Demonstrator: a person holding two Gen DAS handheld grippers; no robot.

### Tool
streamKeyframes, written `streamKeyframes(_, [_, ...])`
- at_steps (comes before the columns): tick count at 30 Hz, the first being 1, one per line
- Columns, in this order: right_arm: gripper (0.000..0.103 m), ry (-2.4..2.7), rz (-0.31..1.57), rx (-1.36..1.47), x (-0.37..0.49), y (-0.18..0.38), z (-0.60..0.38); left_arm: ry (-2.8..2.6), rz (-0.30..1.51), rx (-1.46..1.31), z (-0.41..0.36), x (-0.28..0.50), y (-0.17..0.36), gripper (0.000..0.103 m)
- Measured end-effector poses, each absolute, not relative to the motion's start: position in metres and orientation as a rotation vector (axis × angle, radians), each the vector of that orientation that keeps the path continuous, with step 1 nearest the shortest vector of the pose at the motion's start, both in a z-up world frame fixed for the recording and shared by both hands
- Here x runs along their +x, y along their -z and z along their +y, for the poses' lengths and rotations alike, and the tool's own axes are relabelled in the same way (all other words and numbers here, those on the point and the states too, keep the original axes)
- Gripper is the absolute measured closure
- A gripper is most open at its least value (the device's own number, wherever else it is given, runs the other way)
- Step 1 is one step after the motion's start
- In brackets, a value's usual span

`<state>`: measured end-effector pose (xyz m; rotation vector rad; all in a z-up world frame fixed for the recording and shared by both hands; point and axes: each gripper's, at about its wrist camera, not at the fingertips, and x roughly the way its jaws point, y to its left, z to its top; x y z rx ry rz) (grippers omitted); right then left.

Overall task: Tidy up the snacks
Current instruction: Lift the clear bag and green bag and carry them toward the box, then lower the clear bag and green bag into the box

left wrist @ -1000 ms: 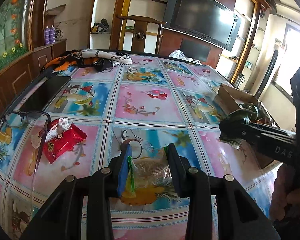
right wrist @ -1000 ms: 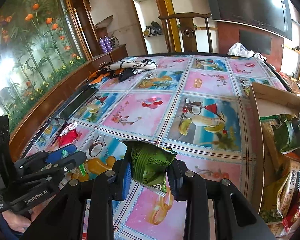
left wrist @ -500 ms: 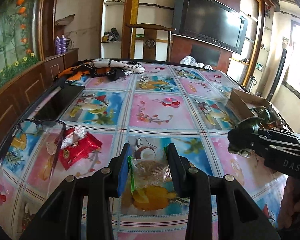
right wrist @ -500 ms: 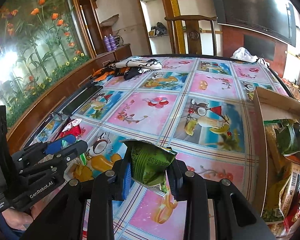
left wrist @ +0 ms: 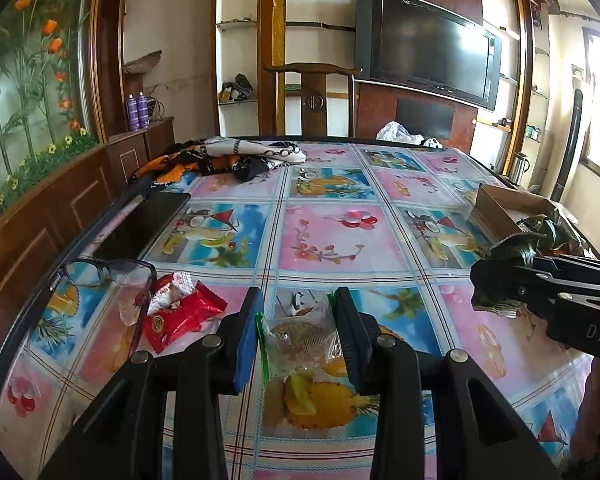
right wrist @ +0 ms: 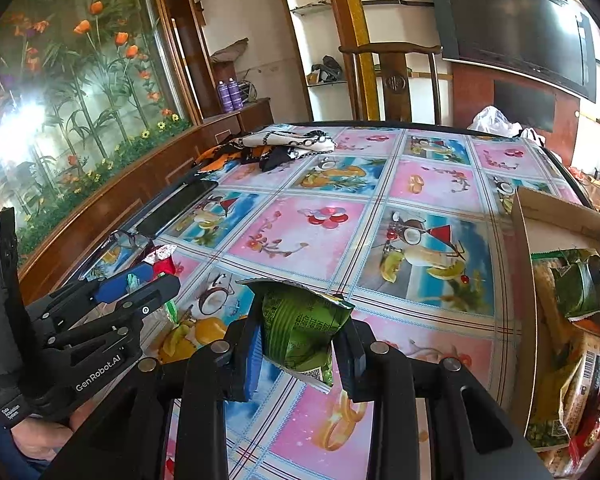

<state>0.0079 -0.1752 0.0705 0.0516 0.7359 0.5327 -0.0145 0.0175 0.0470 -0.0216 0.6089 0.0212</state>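
My left gripper [left wrist: 298,320] is shut on a clear snack packet [left wrist: 300,340] with a green zip edge, held just above the tablecloth. In the right wrist view, my right gripper [right wrist: 302,344] is shut on a crumpled green snack packet [right wrist: 292,308], lifted off the table. That right gripper [left wrist: 484,288] also shows at the right edge of the left wrist view. The left gripper [right wrist: 156,276] sits low on the left of the right wrist view. A red snack packet [left wrist: 180,316] lies on the table to the left, with a small red-and-white packet [left wrist: 168,292] on it.
An open cardboard box [right wrist: 524,280] at the table's right edge holds several snack packets. Glasses [left wrist: 104,272] and a dark flat device [left wrist: 140,224] lie along the left edge. Crumpled cloth [left wrist: 240,156] sits at the far left, with a wooden chair [left wrist: 312,92] behind the table.
The left gripper has tilted upward, so the table sits lower in its view and more of the room shows. Both packets stay gripped. The right gripper has barely moved.
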Motion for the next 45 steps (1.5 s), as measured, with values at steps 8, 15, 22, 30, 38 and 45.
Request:
streamKeyframes(8, [0.070, -0.539, 0.723, 0.057, 0.005, -0.073, -0.177, -0.029, 0.593, 0.002, 0.013, -0.016, -0.049, 0.068])
streamKeyframes(15, [0.070, -0.528, 0.716, 0.076, 0.005, -0.075, -0.183, -0.040, 0.571, 0.029, 0.008, -0.019, -0.050, 0.068])
streamKeyframes(22, [0.070, -0.510, 0.698, 0.108, 0.005, -0.080, -0.196, -0.037, 0.566, 0.042, 0.003, -0.017, -0.051, 0.068])
streamKeyframes(30, [0.070, -0.416, 0.666, 0.228, 0.013, -0.088, -0.245, 0.067, 0.589, 0.023, -0.021, -0.013, -0.051, 0.068])
streamKeyframes(38, [0.070, -0.285, 0.620, 0.363, 0.018, -0.095, -0.311, 0.194, 0.569, -0.002, -0.059, -0.007, -0.063, 0.068])
streamKeyframes(45, [0.070, -0.208, 0.597, 0.443, 0.017, -0.098, -0.354, 0.330, 0.550, -0.019, -0.107, -0.001, -0.078, 0.068])
